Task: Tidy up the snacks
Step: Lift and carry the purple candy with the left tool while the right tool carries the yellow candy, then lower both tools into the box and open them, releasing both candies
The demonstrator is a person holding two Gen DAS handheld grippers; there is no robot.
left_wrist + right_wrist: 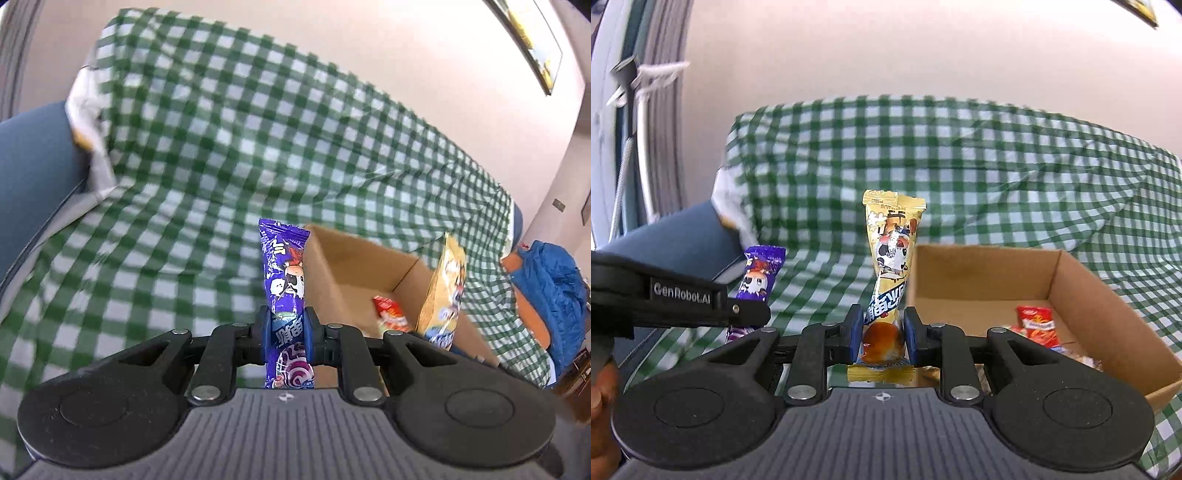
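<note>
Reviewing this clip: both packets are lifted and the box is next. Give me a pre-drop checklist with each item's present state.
1. Left hand-held gripper clamped on purple packet: ok.
2. Right hand-held gripper clamped on yellow packet: ok.
3. Cardboard box open at the top: ok.
4. Free floor space in box beside red packet: ok.
5. Packets already over the box opening: not ok in the right wrist view, both appear left of it.
6. Packets undamaged by the clamping: cannot tell.

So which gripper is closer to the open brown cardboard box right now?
Right. The right gripper, holding a yellow snack packet, sits beside the open brown cardboard box; the left gripper holds its purple packet farther left.
</note>
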